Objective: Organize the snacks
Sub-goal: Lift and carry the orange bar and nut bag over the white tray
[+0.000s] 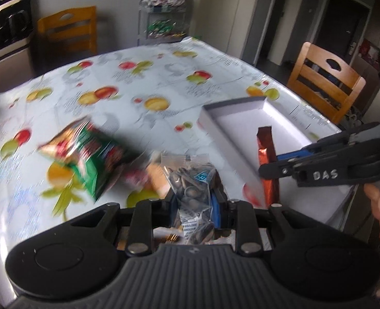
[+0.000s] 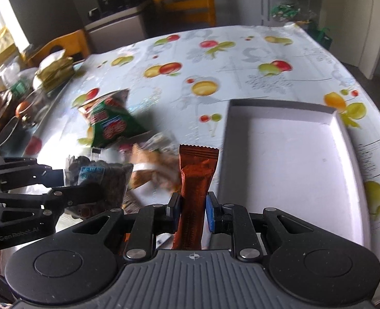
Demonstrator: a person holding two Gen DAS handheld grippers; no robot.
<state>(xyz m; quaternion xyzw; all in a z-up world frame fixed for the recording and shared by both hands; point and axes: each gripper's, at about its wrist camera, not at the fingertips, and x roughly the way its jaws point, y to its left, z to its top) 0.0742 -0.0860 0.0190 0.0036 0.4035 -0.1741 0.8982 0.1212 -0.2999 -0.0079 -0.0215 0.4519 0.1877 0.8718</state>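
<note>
My left gripper is shut on a clear bag of sunflower seeds, held above the table; it also shows at the left of the right wrist view. My right gripper is shut on an upright orange-brown snack bar, which also shows in the left wrist view beside the tray. A shallow white tray lies empty on the table to the right, also in the left wrist view. A green snack bag and other wrapped snacks lie in a pile left of the tray.
The table carries a fruit-print cloth. Wooden chairs stand at the far left and at the right. Clutter and a glass jar sit at the table's left edge. A clear shelf with sweets stands behind the table.
</note>
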